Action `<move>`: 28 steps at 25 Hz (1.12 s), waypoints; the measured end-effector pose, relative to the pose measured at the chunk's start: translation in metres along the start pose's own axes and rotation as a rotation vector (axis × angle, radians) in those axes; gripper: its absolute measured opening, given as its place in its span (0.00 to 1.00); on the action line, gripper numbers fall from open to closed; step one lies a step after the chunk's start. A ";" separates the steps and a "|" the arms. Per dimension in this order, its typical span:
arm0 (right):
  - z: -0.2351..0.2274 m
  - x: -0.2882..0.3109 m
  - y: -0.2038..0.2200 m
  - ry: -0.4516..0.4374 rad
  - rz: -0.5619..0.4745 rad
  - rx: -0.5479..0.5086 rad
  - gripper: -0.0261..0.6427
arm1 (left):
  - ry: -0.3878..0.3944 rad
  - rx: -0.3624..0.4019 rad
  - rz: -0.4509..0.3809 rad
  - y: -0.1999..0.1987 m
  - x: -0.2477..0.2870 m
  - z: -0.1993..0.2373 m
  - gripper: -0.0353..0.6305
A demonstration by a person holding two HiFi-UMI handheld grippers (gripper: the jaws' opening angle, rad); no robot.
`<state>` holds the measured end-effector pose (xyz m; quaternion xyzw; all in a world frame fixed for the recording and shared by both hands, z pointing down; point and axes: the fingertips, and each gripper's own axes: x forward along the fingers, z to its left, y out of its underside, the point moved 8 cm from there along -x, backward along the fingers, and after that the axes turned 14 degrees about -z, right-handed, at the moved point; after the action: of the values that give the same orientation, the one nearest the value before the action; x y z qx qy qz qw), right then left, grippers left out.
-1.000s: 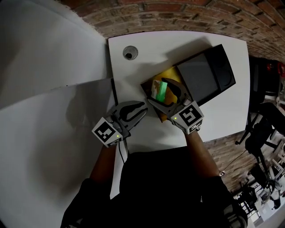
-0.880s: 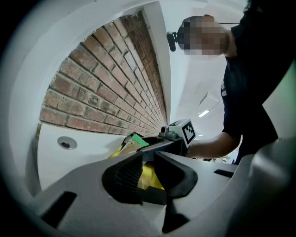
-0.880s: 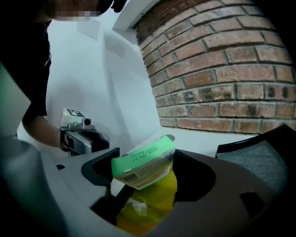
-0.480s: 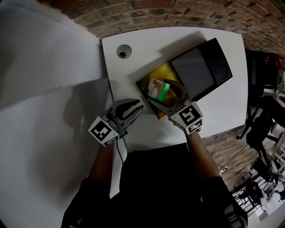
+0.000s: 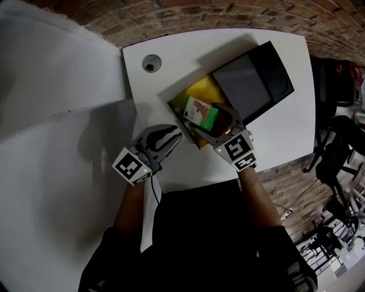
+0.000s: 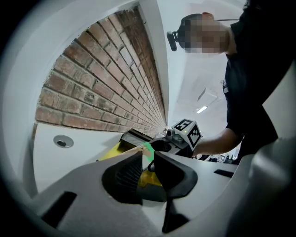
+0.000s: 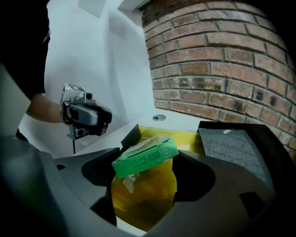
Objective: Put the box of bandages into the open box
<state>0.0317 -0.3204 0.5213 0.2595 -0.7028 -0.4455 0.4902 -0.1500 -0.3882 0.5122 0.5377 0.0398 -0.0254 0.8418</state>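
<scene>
1. Likely an office or lab workroom: a white desk (image 5: 274, 142) with a round cable port (image 5: 151, 63) at upper left of the head view.
2. Bare brick wall (image 5: 228, 17) along the top edge.
3. Wheeled chair bases (image 5: 336, 157) at the right edge.

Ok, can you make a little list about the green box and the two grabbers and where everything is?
bandage box: green, tilted, held over the yellow inside of the open box
right gripper: jaws closed on the bandage box
left gripper: jaws a little apart, holding nothing, beside the open box
open box: yellow inside, dark lid laid open next to it
table: white, with a round hole near its corner
task: bandage box not yet set down inside
</scene>
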 end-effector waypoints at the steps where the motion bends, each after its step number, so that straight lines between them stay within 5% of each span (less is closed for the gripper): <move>1: 0.001 -0.001 0.002 0.003 0.010 -0.013 0.58 | 0.001 0.003 0.006 0.001 0.000 0.000 0.18; 28: 0.002 -0.002 0.005 0.041 0.074 -0.113 0.51 | 0.026 -0.008 0.052 0.015 -0.002 -0.010 0.18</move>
<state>0.0308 -0.3161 0.5244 0.2144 -0.6755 -0.4607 0.5343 -0.1507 -0.3730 0.5218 0.5354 0.0368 0.0034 0.8438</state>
